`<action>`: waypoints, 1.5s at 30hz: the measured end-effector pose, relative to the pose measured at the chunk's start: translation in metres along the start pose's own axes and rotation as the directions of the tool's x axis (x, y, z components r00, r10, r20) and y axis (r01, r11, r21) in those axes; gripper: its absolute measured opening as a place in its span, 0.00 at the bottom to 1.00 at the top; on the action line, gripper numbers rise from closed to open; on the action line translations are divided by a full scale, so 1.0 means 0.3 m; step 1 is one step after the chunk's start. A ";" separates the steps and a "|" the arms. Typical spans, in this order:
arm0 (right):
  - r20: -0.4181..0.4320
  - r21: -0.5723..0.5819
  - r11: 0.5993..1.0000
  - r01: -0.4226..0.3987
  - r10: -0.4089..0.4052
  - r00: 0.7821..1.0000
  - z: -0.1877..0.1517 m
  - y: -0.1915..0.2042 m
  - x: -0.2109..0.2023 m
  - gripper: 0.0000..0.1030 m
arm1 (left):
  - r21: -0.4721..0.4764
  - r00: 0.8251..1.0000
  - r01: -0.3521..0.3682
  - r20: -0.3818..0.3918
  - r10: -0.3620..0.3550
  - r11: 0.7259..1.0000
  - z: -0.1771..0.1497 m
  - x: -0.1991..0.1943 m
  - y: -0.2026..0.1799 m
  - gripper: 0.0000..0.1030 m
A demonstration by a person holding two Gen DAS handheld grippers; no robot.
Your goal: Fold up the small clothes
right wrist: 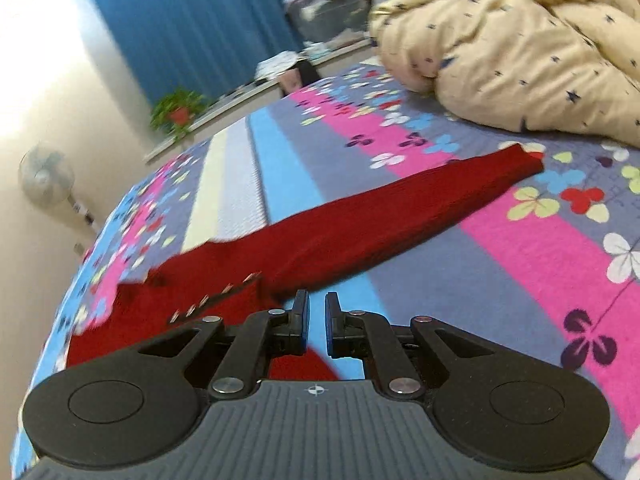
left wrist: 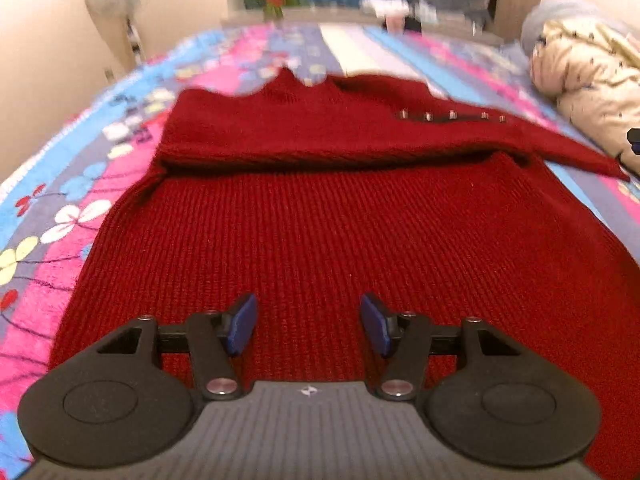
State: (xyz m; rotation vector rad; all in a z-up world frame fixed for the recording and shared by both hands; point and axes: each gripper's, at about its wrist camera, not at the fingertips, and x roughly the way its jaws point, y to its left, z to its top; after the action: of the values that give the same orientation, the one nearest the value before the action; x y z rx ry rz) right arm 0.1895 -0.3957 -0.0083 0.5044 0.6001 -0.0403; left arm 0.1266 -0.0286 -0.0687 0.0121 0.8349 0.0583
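Left claw [left wrist: 308, 322] hovers low above the near hem of the red knitted sweater [left wrist: 320, 220], its blue-padded fingers [left wrist: 242, 324] spread wide with nothing between them; right claw [right wrist: 317, 320] hangs just off the sweater's side edge, over the bedspread [right wrist: 500, 280], its fingers [right wrist: 301, 320] drawn to a narrow gap that holds nothing. The sweater lies flat on the flowered, striped bedspread; its upper part is folded down over the body, forming a thick crosswise ridge beyond the left claw; a row of small metal studs [left wrist: 452, 115] runs along the folded part; one sleeve [right wrist: 400, 216] stretches straight out from the sweater across the bedspread, cuff farthest from the body. Beyond the sleeve's cuff sits a crumpled cream quilt [right wrist: 520, 40] with dark star prints, apart from the sweater. Past the sweater's far side stand a blue curtain [right wrist: 200, 28], a potted plant [right wrist: 178, 114] on a ledge, and a pedestal fan [right wrist: 46, 176] by the wall.
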 end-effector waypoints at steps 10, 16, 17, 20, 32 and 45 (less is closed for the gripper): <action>-0.023 0.202 0.975 0.093 -0.090 0.996 0.094 -0.195 0.212 0.16 | 0.114 0.982 0.065 0.167 -0.084 0.991 0.137 -0.067 0.146 0.64; -0.006 0.289 0.943 0.167 -0.173 0.985 0.109 -0.316 0.352 0.41 | 0.081 0.976 0.111 0.180 -0.124 0.990 0.173 -0.022 0.123 0.64; -0.007 0.311 0.935 0.172 -0.179 0.984 0.112 -0.339 0.371 0.44 | 0.105 0.973 0.104 0.195 -0.123 0.989 0.176 -0.021 0.112 0.64; -0.023 0.366 0.914 0.172 -0.176 0.984 0.113 -0.402 0.453 0.46 | 0.159 0.971 0.090 0.204 -0.122 0.983 0.173 -0.002 0.105 0.64; 0.094 0.469 0.881 0.068 -0.126 0.988 0.181 -0.542 0.582 0.18 | 0.020 0.983 0.076 0.167 -0.078 0.997 0.206 0.040 0.203 0.64; 0.371 -0.472 0.859 0.200 -0.012 0.928 0.187 0.320 0.432 0.13 | 0.010 0.973 0.087 0.216 -0.087 0.996 0.228 -0.015 0.208 0.64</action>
State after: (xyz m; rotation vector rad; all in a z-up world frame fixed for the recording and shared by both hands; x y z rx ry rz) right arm 0.3438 -0.3234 0.0026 -0.0549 0.2582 -0.0774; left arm 0.1712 0.0344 -0.0174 -0.0172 0.6169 -0.0255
